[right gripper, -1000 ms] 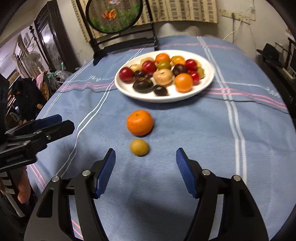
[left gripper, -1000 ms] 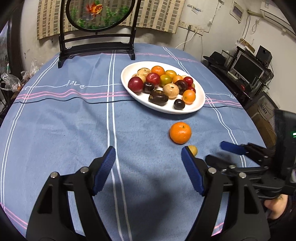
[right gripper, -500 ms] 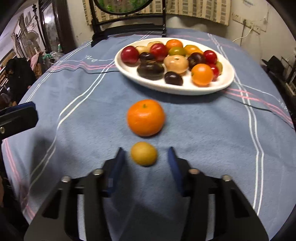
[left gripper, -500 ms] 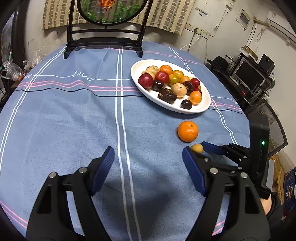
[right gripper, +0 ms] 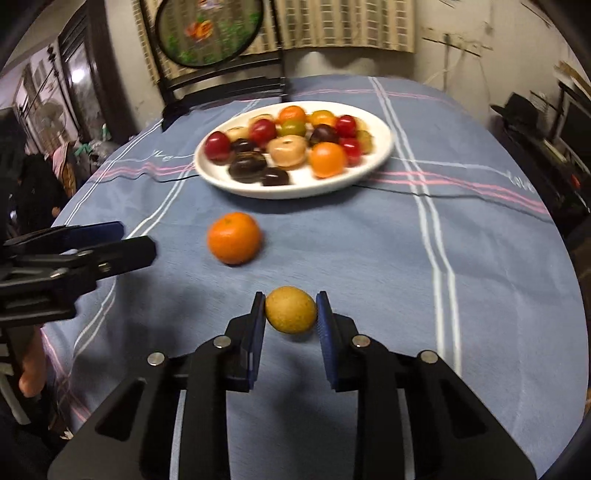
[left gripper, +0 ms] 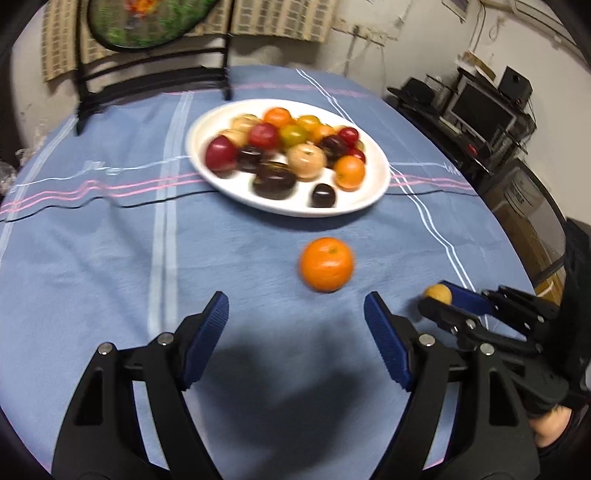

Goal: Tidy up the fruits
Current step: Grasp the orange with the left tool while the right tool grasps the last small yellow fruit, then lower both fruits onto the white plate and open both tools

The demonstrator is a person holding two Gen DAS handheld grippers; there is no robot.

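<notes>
My right gripper is shut on a small yellow fruit and holds it just above the blue tablecloth; that fruit also shows in the left wrist view. An orange lies loose on the cloth ahead and to the left of it. A white oval plate heaped with several red, dark and orange fruits stands farther back. My left gripper is open and empty, with the orange just beyond its fingertips. The plate lies behind the orange.
A black stand with a round painted screen stands at the table's far edge. The left gripper shows at the left of the right wrist view. Shelves with a monitor stand right of the table.
My right gripper has closed on the small yellow fruit and lifted it slightly. My left gripper has swung closer to the orange and stays open.
</notes>
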